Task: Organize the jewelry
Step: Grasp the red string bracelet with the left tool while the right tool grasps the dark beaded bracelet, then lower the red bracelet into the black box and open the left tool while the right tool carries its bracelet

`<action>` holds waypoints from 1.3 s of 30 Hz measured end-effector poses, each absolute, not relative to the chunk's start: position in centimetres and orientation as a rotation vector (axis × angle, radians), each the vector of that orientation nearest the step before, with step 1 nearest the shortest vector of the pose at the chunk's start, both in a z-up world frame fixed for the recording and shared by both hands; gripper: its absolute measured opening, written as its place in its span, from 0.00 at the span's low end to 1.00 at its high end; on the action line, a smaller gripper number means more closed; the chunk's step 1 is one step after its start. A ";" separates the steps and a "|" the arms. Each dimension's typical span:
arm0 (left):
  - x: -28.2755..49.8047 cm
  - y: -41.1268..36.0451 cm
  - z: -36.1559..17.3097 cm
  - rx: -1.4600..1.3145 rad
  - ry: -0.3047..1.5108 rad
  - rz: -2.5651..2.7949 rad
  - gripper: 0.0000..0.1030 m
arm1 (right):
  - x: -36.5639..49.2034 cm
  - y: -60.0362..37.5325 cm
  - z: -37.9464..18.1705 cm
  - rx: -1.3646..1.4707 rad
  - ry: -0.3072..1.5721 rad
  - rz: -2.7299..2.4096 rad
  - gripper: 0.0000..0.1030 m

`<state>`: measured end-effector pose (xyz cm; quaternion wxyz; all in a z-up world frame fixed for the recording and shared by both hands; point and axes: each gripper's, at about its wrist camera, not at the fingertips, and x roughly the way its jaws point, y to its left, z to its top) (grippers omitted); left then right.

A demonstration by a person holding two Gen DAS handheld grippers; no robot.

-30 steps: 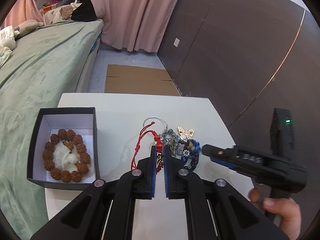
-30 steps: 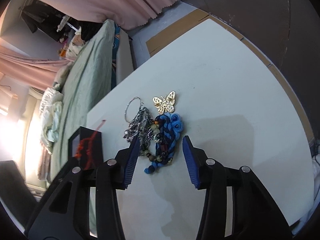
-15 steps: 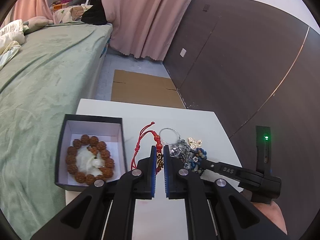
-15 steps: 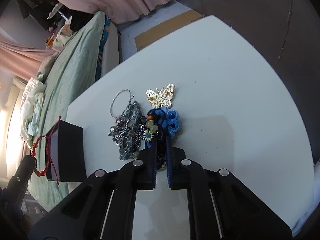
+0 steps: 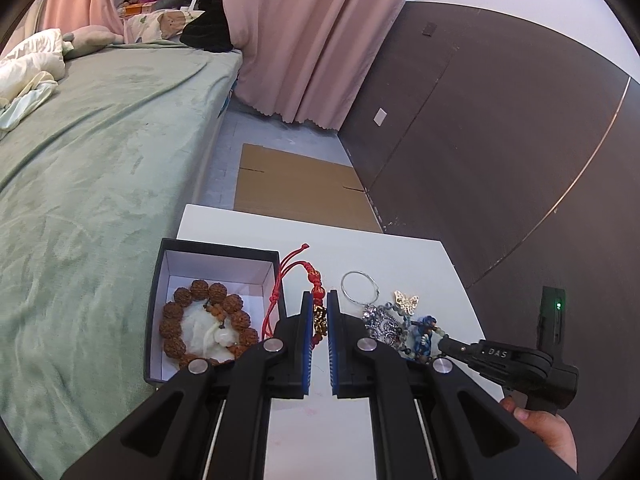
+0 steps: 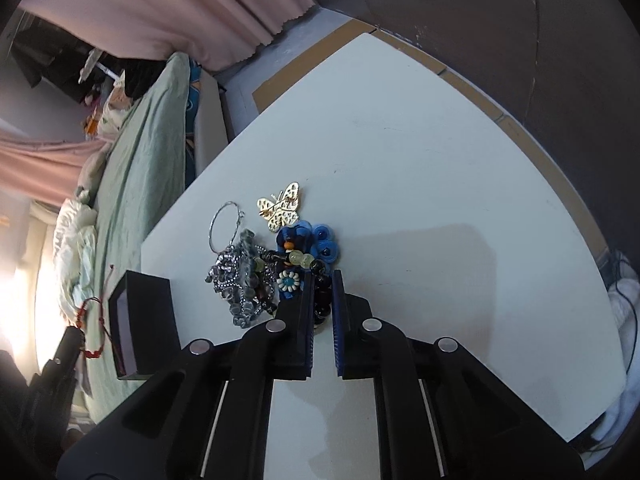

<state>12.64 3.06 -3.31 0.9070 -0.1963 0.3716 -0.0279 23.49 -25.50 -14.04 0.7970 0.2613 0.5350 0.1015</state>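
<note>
Left wrist view: the left gripper [image 5: 319,312] is clenched on the red cord bracelet [image 5: 316,300], just right of the black box [image 5: 218,254]. Right wrist view: the right gripper [image 6: 322,292] grasps the dark bead bracelet [image 6: 322,300] on the desk [image 6: 420,160], right of that box [image 6: 148,312].
</note>
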 end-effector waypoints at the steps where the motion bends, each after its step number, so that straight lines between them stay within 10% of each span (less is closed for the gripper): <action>1: 12.7 3.1 -3.3 -0.407 0.767 -0.056 0.04 | 23.4 -25.7 -13.8 0.571 1.141 0.222 0.09; 20: 13.1 6.8 -4.4 -0.523 0.784 0.010 0.08 | 21.7 -22.5 -7.5 0.677 0.875 0.578 0.09; 24: 12.6 7.7 -4.2 -0.557 0.752 0.035 0.63 | 21.2 -20.8 -6.4 0.684 0.829 0.657 0.09; 39: 11.4 10.3 -3.3 -0.586 0.716 0.098 0.70 | 20.1 -13.5 -5.9 0.668 0.799 0.847 0.09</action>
